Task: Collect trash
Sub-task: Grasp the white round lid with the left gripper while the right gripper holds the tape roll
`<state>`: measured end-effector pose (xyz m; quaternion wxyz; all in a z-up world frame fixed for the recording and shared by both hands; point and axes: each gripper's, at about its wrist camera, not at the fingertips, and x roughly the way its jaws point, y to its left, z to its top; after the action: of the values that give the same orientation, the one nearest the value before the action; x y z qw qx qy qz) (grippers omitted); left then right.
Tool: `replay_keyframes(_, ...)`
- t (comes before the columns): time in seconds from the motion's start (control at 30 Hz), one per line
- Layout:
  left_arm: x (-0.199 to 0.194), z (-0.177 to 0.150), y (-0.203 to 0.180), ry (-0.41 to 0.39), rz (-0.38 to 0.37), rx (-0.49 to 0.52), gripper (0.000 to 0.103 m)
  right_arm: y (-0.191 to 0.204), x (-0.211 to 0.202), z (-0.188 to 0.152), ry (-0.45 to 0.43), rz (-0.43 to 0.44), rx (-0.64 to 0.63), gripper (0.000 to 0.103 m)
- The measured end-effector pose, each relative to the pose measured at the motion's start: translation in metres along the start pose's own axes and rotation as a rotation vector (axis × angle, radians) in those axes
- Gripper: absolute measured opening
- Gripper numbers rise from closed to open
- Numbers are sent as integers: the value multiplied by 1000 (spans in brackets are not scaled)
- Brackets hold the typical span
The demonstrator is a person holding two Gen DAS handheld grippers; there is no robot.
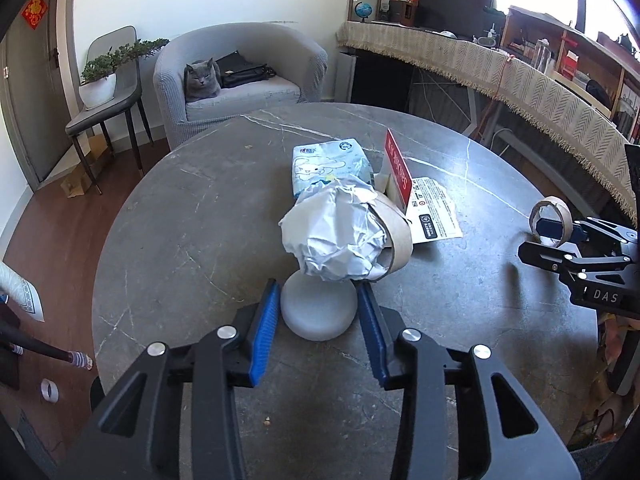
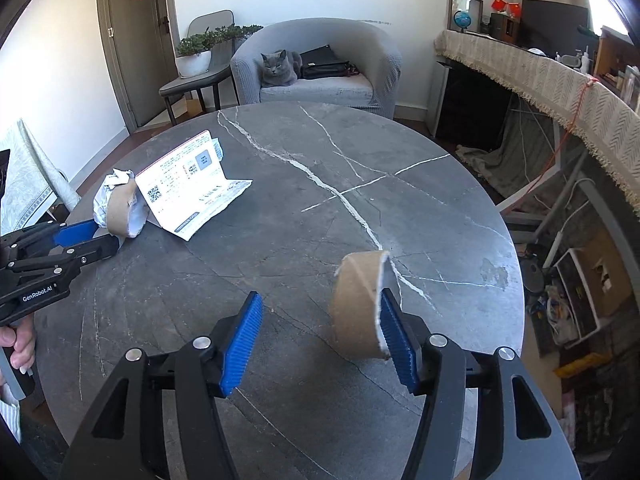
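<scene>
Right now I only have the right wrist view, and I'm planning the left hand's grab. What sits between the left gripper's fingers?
Observer: A white puck lies on the table between the open left gripper fingers. The crumpled paper is just beyond it.
Operator: Anything behind the paper?
Observer: A blue tissue pack with a cartoon print.
Operator: Any trash off the table?
Observer: A tape roll lies on the floor, left of the table.
</scene>
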<state>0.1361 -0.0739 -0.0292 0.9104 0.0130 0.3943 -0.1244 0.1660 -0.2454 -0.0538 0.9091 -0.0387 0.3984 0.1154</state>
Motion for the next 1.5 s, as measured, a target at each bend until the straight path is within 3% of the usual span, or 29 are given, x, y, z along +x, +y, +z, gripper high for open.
replay_keyframes(0.27, -4, -3, 4, -7, -29, -26, 42, -3, 0, -1, -8, -2, 19, 60)
replay_keyframes(0.6, -16, -7, 6, -21, -65, -30, 42, -5, 0, 2, -19, 15, 54, 22)
replay_keyframes(0.77, -23, -11, 9, -21, -68, -28, 42, 14, -1, 5, -23, 42, 25, 13)
replay_keyframes(0.8, -25, -12, 10, -23, -68, -31, 42, 18, -1, 6, -23, 46, 17, 7)
replay_keyframes(1.5, -101, -46, 62, -89, -43, -113, 42, 117, -28, 9, -81, 231, -62, 4)
